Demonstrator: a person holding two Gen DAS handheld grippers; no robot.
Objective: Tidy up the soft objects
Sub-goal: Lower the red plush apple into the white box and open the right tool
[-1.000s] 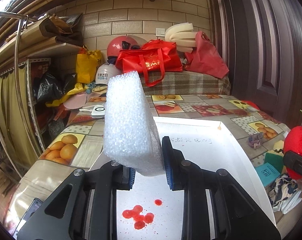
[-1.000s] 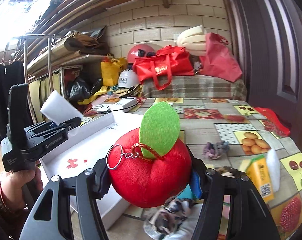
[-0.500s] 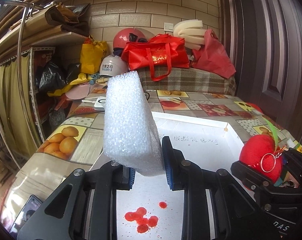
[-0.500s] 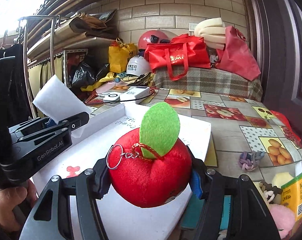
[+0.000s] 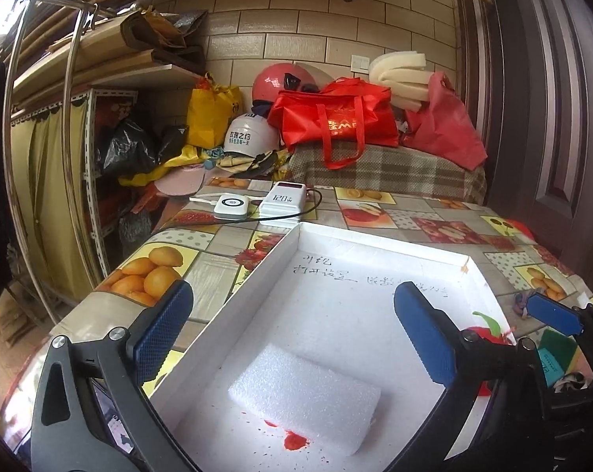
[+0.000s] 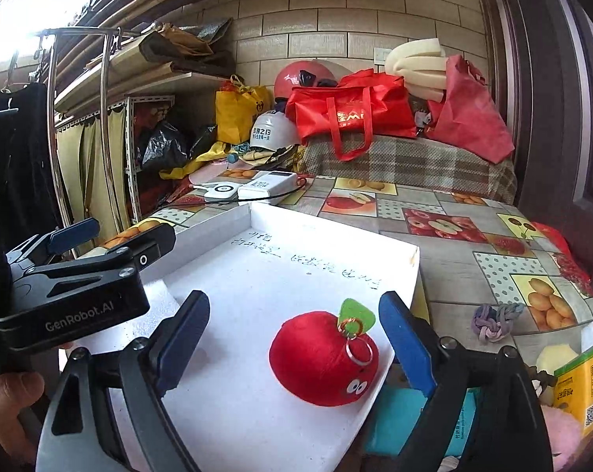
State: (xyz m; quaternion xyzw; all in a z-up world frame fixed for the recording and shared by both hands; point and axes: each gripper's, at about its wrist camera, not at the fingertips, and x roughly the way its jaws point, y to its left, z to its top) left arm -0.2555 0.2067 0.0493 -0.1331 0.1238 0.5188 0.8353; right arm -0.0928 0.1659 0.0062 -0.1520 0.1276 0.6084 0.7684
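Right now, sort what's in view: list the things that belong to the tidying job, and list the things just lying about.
Job: white foam block, red plush apple, white foam tray, knotted fabric piece.

Lying about: power bank, white helmet, red bag, yellow carton.

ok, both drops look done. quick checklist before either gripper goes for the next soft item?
1. White foam block down in the white tray: ok, lying flat on the tray floor.
2. Left gripper clear of the block: ok, jaws opening, nothing between the pads.
3. Red plush apple in the tray: ok, though it sits near the tray's right edge.
4. Right gripper released: ok, jaws opening, pads off the apple, which still lies between them.
5. Apple stable at that edge: cannot tell.
6. Next items reachable: ok, a knotted fabric piece and a pink plush lie on the table right of the tray.
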